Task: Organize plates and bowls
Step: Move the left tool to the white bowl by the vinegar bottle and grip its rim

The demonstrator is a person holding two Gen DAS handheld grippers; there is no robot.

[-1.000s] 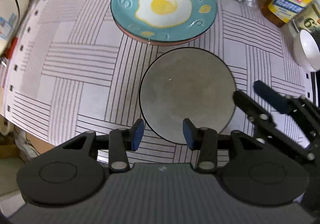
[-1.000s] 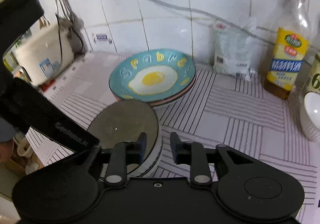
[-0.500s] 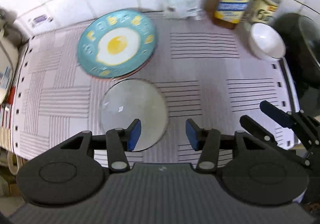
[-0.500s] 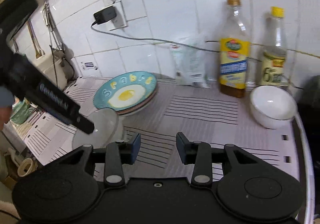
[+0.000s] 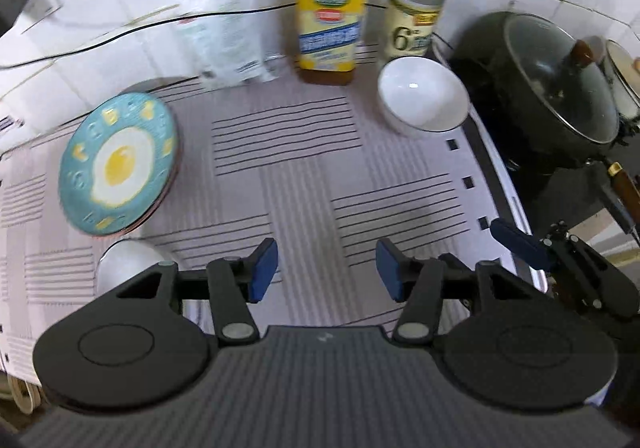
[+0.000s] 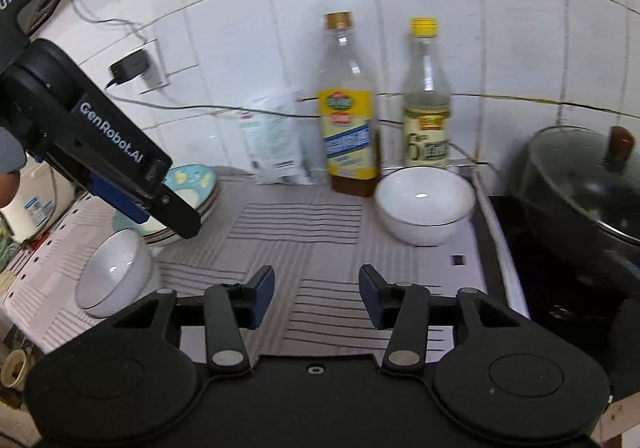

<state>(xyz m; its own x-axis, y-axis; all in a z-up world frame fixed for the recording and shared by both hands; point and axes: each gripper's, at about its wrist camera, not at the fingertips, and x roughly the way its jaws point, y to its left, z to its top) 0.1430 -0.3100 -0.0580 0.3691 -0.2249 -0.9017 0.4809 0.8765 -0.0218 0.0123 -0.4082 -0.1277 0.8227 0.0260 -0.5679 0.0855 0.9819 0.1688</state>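
In the left wrist view, the left gripper (image 5: 326,274) has lifted and turned to the right since one second ago. Then it looked straight down on the near bowl (image 5: 124,264); now this bowl is only a small white part at the lower left, behind the gripper body. Its fingers are open and hold nothing. The egg plate (image 5: 118,163) lies on top of other plates at the left, and the far bowl (image 5: 422,99) stands on the counter (image 5: 300,183) near the bottles.

In the right wrist view, the right gripper (image 6: 316,296) has also swung from the near bowl (image 6: 112,272) toward the far bowl (image 6: 426,203), which is now ahead and slightly right. Its fingers are open and empty.

I judge that the plates are already stacked, and the next step is to bring the two bowls together.
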